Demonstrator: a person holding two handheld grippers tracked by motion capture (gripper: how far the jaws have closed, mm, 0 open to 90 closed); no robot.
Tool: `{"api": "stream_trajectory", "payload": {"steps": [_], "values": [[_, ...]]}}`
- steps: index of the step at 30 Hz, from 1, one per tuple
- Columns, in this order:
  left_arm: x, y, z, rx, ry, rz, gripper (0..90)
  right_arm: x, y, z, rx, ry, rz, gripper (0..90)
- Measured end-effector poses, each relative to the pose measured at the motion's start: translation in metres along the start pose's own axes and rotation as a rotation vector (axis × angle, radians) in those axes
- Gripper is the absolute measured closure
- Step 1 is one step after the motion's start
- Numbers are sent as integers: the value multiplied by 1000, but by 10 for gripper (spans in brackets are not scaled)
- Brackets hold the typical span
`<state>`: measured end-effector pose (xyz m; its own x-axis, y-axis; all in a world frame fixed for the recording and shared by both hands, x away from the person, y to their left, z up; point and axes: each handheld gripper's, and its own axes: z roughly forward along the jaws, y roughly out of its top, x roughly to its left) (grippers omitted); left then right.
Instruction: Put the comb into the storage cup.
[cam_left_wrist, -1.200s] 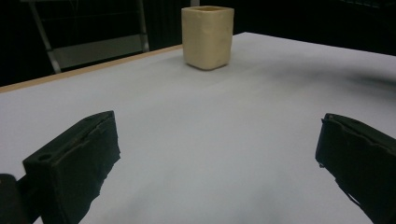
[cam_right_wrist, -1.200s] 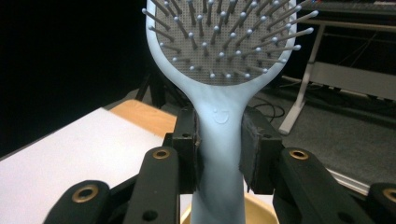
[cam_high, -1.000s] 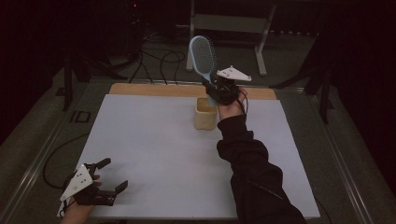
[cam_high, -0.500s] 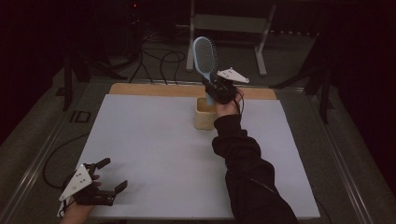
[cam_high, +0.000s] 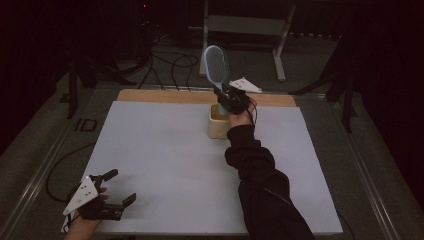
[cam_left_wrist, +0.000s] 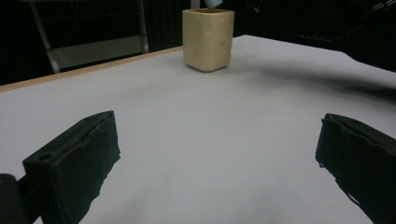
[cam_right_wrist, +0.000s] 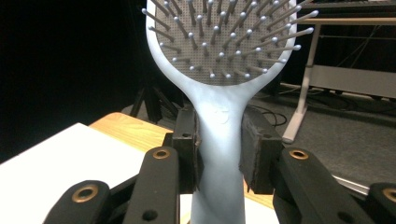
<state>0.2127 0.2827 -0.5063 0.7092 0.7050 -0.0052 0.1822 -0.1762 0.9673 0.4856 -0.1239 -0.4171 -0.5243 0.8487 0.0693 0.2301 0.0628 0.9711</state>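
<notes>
My right gripper is raised at full arm's reach, jaws clamped. My left gripper lies low beside me, jaws spread wide.

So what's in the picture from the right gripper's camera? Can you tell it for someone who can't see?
The right gripper pinches the handle of a pale blue hairbrush between its two black jaws, and the brush stands upright with its bristles facing the camera. Below and to the left is a white table with a wooden edge, and behind that a dark room with a metal stand.
</notes>
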Motion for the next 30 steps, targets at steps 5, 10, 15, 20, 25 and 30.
{"api": "stream_trajectory", "payload": {"steps": [5,10,15,20,25,30], "values": [[0,0,0,0,-1,-2,0,-1,-6,1,-11,6,-4,702],[0,0,0,1,0,-1,0,-1,-13,1,-12,28,-9,701],[0,0,0,1,0,-2,0,-2,-20,0,-8,36,-13,701],[0,-1,0,2,0,-1,0,-3,-27,-1,-10,45,-22,701],[0,-1,0,0,-1,-3,0,-2,-33,-3,-10,59,-27,700],[0,-1,0,3,-1,-1,0,-3,-38,-5,-4,58,-32,685]]}}
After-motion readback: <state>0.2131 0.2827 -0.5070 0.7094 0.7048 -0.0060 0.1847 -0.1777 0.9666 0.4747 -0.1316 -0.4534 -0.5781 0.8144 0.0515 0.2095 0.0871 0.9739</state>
